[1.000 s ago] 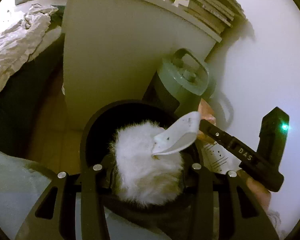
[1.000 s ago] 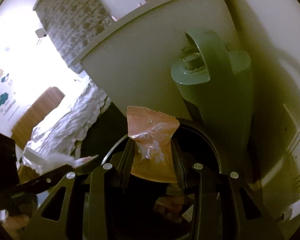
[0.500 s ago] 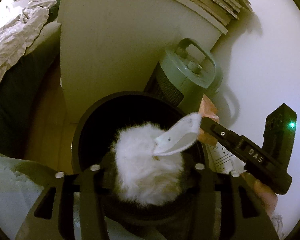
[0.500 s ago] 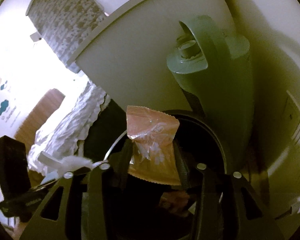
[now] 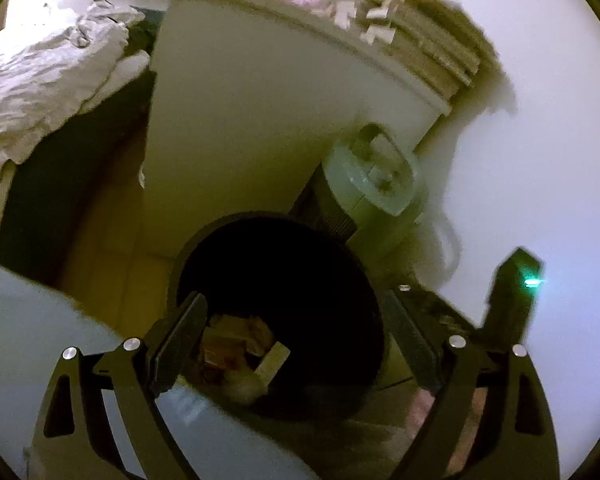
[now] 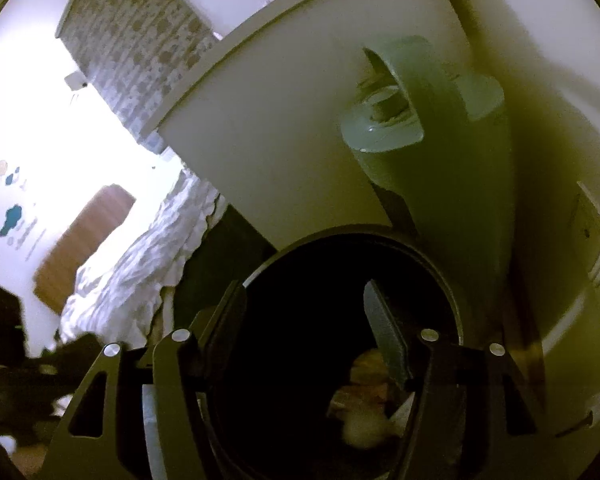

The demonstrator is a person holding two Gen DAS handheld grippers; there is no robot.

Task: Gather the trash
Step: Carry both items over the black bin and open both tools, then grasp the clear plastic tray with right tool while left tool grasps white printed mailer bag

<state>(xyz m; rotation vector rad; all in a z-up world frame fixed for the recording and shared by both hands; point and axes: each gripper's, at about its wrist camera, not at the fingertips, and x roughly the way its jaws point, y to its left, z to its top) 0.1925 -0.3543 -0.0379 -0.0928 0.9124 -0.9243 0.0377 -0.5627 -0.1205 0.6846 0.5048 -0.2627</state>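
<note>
A round black trash bin (image 5: 188,252) stands on the floor below both grippers; it also shows in the right wrist view (image 6: 440,268). Trash lies at its bottom: wrappers and paper (image 5: 240,340), with a white fluffy piece and an orange wrapper (image 6: 364,404). My left gripper (image 5: 292,320) is open and empty over the bin mouth. My right gripper (image 6: 304,312) is open and empty over the bin too. The right gripper's body (image 5: 512,292) with a green light shows at the right of the left wrist view.
A pale green heater with a handle (image 5: 372,184) stands right behind the bin, against a white cabinet side (image 5: 240,120) and a white wall (image 5: 540,120). A bed with crumpled white bedding (image 5: 40,92) is at the left. A wall socket (image 6: 592,232) is at the right.
Both grippers opened. The white fluffy piece left the left gripper and the orange wrapper left the right gripper; both now lie in the bin.
</note>
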